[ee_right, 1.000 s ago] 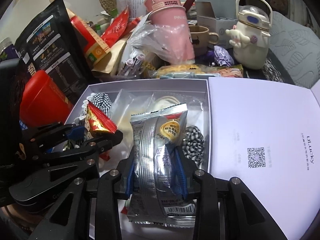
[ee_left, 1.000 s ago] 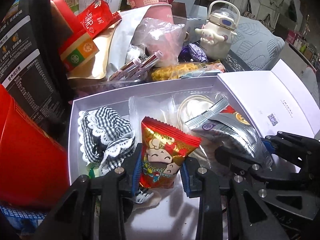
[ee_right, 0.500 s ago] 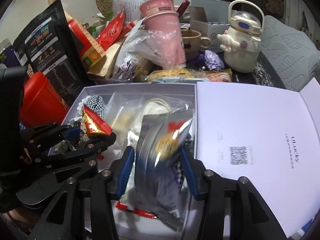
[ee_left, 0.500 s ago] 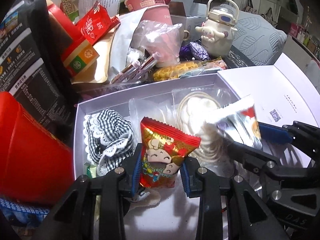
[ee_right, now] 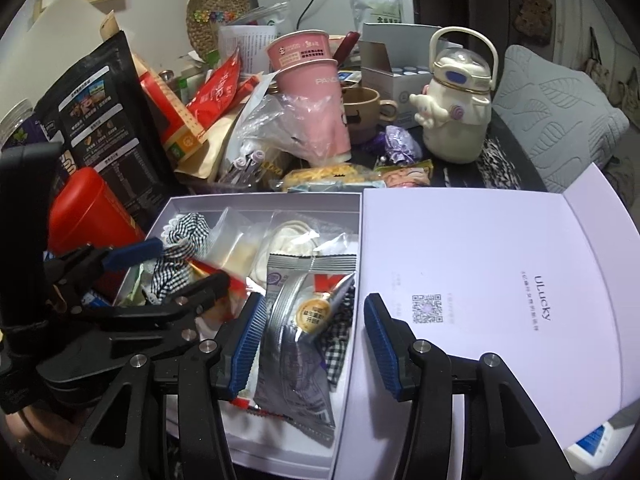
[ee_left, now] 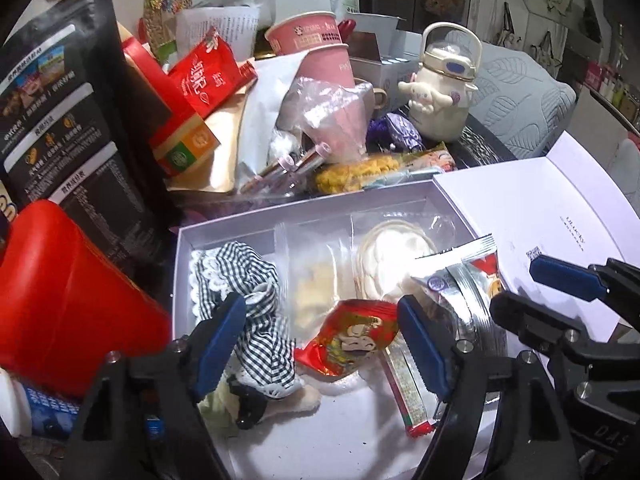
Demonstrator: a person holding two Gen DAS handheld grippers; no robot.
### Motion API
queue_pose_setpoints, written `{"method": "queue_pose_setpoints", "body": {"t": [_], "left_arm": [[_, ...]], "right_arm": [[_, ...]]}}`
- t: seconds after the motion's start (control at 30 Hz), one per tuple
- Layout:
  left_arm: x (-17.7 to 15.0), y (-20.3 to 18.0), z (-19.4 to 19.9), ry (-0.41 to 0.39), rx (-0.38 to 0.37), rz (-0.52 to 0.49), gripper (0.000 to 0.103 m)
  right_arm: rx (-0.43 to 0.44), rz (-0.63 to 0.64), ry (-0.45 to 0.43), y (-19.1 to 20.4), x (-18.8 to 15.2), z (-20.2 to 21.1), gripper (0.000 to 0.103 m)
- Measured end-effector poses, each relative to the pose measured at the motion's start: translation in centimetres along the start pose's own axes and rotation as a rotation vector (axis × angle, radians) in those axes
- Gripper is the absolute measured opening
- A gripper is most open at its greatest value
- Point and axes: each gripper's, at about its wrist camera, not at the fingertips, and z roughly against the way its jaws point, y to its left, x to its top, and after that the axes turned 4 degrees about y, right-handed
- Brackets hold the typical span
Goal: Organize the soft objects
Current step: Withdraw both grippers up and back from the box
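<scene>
A white open box holds soft things. A red cartoon snack packet lies in it between the fingers of my open left gripper, free of the pads. A silver foil packet lies in the box's right part, between the spread jaws of my open right gripper. A black-and-white checked cloth and clear bags with white pads also lie inside.
The box's white lid lies open to the right. A red container stands left of the box. Behind it are a black pouch, pink cups, a white character kettle and assorted packets.
Both grippers have opened. The red packet has dropped flat into the box from the left gripper. The silver packet has been let go and rests in the box. Both grippers have drawn back slightly.
</scene>
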Motion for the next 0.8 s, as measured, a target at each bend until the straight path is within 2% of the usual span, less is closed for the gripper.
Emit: {"method": "queue_pose_setpoints", "body": {"t": [0.3,0.8], "left_arm": [[0.3,0.5,2.5,-0.04,-0.012,0.01,0.078],[0.5,0.3,11.4,-0.172,-0.04,-0.004,0.078]], "right_arm": [[-0.002,-0.009,-0.006,0.2,-0.1,0.8,0.051],[-0.054,0.043,-0.181,2.5,0.2,9.1,0.051]]}}
